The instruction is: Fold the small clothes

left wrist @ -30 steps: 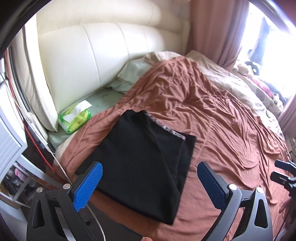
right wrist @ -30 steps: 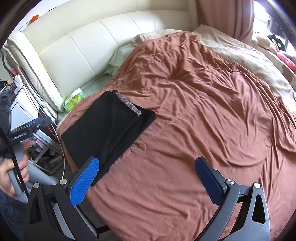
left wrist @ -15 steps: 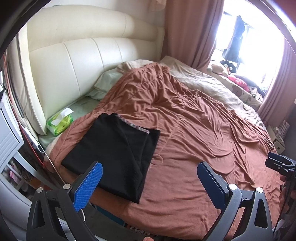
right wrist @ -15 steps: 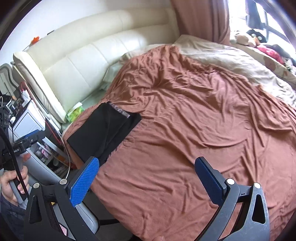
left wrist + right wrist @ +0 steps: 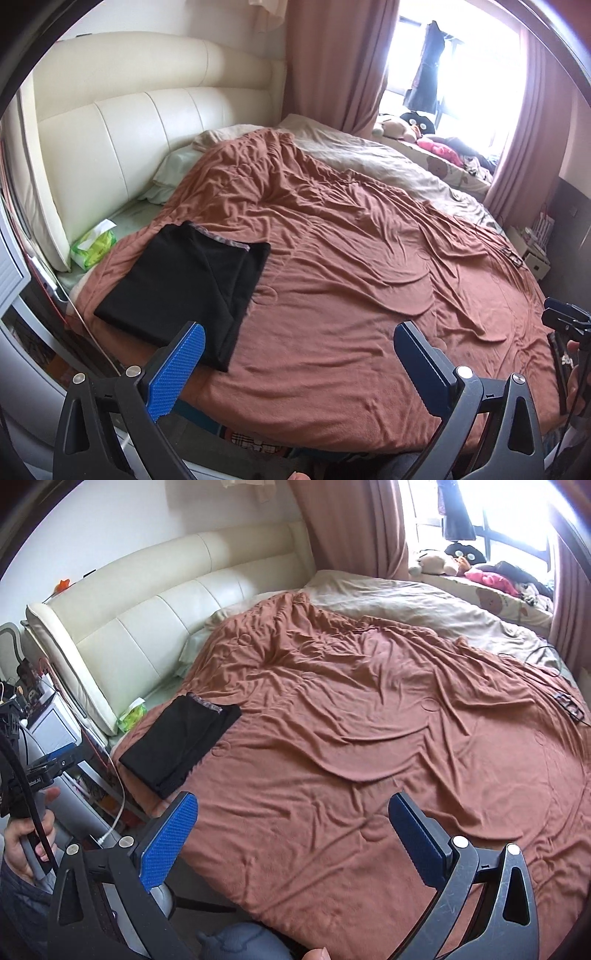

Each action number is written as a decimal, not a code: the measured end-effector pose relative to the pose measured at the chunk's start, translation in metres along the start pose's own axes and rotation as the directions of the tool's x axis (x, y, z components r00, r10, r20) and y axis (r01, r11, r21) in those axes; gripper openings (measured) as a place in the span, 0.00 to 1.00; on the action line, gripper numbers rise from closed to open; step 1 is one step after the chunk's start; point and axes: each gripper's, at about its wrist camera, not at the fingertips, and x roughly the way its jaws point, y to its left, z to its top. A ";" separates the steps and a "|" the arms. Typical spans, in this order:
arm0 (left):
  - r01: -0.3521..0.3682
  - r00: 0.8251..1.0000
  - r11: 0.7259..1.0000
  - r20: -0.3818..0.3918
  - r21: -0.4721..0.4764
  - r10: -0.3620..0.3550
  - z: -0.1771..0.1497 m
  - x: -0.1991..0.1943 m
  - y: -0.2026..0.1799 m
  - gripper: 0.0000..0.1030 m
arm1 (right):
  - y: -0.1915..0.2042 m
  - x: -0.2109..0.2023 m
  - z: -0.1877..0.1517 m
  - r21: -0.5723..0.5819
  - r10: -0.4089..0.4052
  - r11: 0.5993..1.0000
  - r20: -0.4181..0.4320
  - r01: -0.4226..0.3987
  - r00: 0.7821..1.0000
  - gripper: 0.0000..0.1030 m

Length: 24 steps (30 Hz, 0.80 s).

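At far left by the headboard (image 5: 122,122), a green tissue pack (image 5: 92,249) lay beside the bed corner. Next over, folded black garment (image 5: 192,284) lay flat on brown blanket (image 5: 369,266), near its left edge, touching neither gripper. Left gripper (image 5: 299,363) was released, jaws wide, holding nothing. Right gripper (image 5: 293,834) likewise spread apart, empty, above blanket. Plush toys (image 5: 400,127) sat far right by the window.

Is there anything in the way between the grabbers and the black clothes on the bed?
Nothing visible. The black folded garment lies flat on the brown blanket. The left hand-held gripper and right hand-held gripper are both open, with only bare blanket in between. The green tissue pack sits beyond it.
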 end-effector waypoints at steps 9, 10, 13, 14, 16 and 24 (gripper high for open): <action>0.061 0.998 0.996 0.015 0.068 -0.062 -0.044 -0.017 -0.045 1.00 | -0.006 -0.054 -0.060 0.000 -0.037 0.999 0.086 0.037 0.996 1.00; 0.068 0.997 0.995 0.017 0.070 -0.070 -0.048 -0.019 -0.050 1.00 | -0.008 -0.060 -0.068 0.001 -0.046 0.999 0.091 0.046 0.995 1.00; 0.076 0.996 0.993 0.033 0.085 -0.079 -0.061 -0.027 -0.064 1.00 | -0.013 -0.078 -0.091 0.005 -0.053 0.999 0.113 0.053 0.992 1.00; 0.081 0.996 0.992 0.040 0.095 -0.085 -0.066 -0.031 -0.070 1.00 | -0.015 -0.081 -0.096 0.014 -0.051 0.999 0.117 0.050 0.992 1.00; 0.085 0.995 0.991 0.051 0.107 -0.091 -0.074 -0.037 -0.079 1.00 | -0.020 -0.090 -0.105 0.030 -0.057 0.998 0.134 0.054 0.989 1.00; 0.082 0.988 0.982 0.114 0.168 -0.102 -0.105 -0.065 -0.115 1.00 | -0.024 -0.137 -0.148 0.024 -0.086 0.996 0.218 0.083 0.972 1.00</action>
